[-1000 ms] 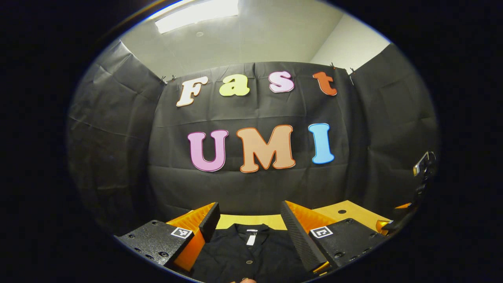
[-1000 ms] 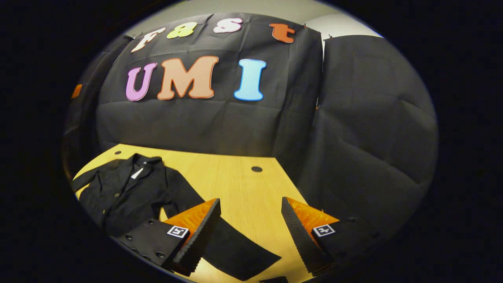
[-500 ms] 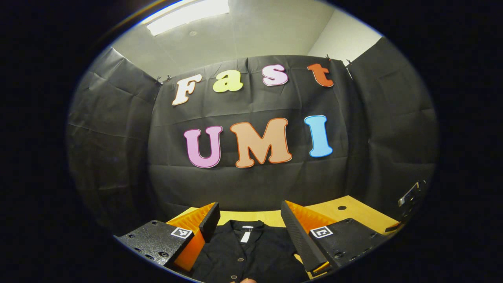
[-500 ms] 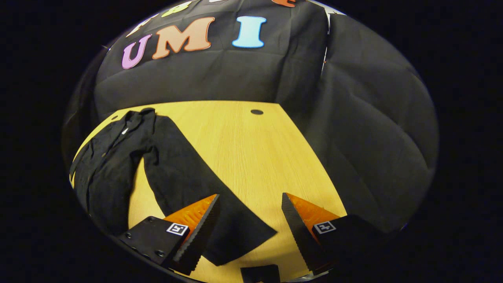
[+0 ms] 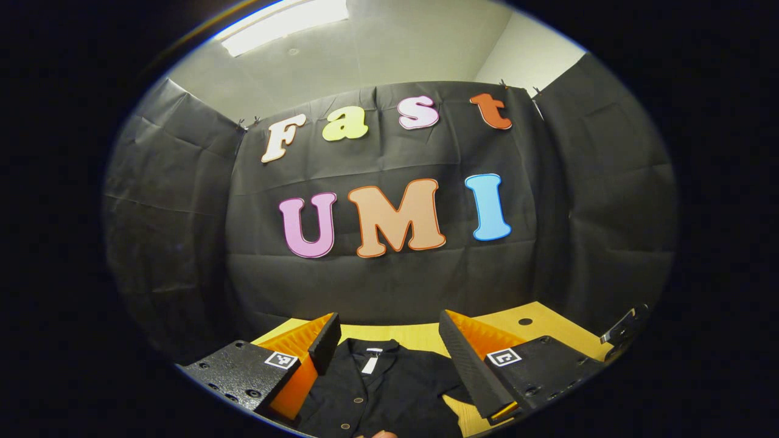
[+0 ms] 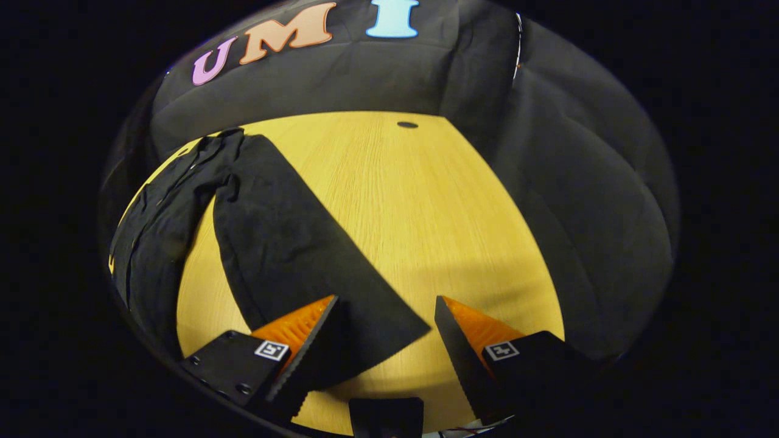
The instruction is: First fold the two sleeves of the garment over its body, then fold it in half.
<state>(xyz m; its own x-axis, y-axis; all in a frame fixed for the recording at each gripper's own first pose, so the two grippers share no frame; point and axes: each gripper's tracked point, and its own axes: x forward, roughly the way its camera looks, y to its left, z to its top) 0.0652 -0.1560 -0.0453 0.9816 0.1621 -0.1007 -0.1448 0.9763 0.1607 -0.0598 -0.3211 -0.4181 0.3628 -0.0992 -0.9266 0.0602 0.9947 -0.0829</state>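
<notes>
— Where's the shirt?

— Lower middle of the left gripper view: a black buttoned shirt [image 5: 380, 389] lying flat on the pale wood-grain worktop [image 5: 548, 325], collar toward the cloth wall. The left gripper [image 5: 389, 356] hangs over it, ridged fingers spread wide, holding nothing.

— And the other side?

— In the right gripper view a long matte sleeve [image 6: 292, 243] runs from upper left to lower middle. The right gripper [image 6: 383, 337] stands wide above the cuff's straight edge, gripping nothing.
</notes>
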